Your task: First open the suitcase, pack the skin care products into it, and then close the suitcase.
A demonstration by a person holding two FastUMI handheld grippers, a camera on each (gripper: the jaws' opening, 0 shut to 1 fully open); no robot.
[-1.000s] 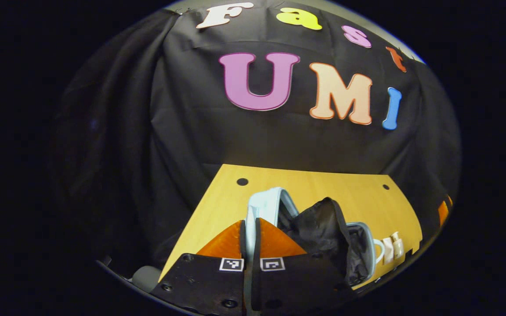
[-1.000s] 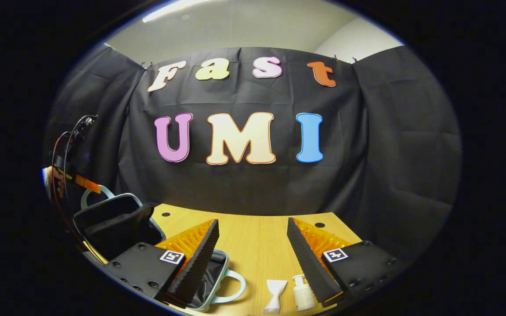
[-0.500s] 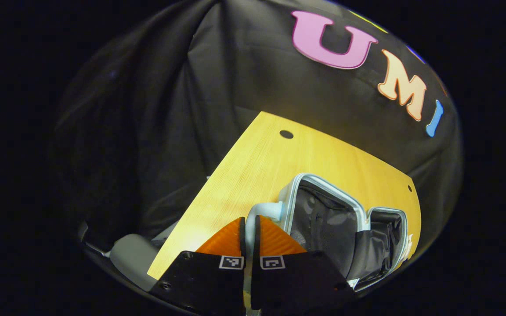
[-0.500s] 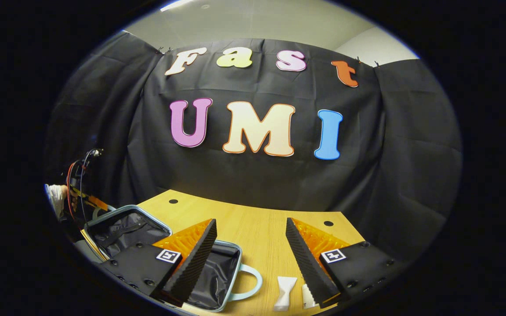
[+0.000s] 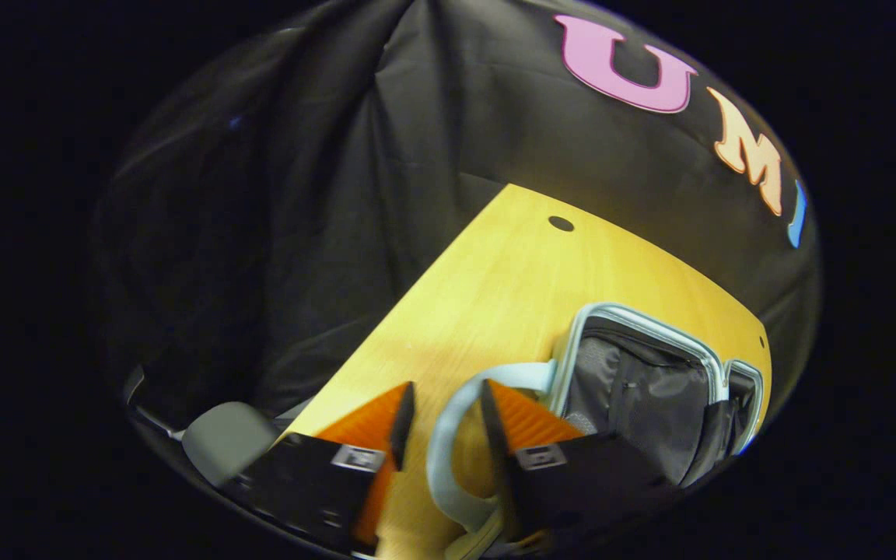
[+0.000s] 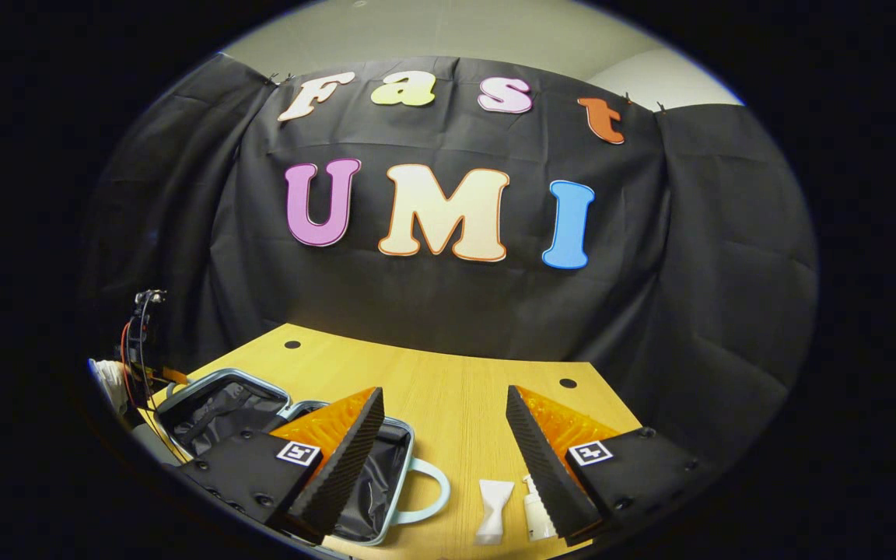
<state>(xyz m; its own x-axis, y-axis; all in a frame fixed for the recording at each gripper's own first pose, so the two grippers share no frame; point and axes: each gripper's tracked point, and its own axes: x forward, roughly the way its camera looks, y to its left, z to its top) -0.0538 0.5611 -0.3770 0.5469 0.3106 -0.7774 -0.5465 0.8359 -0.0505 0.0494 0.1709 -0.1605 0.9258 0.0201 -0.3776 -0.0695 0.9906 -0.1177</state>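
Fingers of the left gripper (image 5: 444, 412) are seen spread, one on each side of the pale blue handle (image 5: 448, 451) of the suitcase (image 5: 642, 389); neither finger appears to press on it, so the handle is judged released. The handle loop lies flat on the table (image 5: 495, 288), just before the case's near half. This release is taken as the end of the opening step: the lid half is laid down flat and needs no more support.

In the right gripper view, the right gripper (image 6: 444, 443) is held with its fingers wide apart and nothing between them, above the table to the right of the suitcase. That pose is judged a readiness to pick up the products.

The suitcase is seen lying open on the table, both halves flat and side by side. The shell is pale blue with a light rim; the lining is dark fabric, and straps show in the far half (image 6: 218, 404). A second handle (image 6: 425, 490) projects from the half nearer the products.

Just right of that handle, two items stand on the table: a white tube (image 6: 492, 509) and, touching or nearly touching the right finger in the view, a white bottle (image 6: 535, 509). Both are outside the suitcase; packing is not yet begun.
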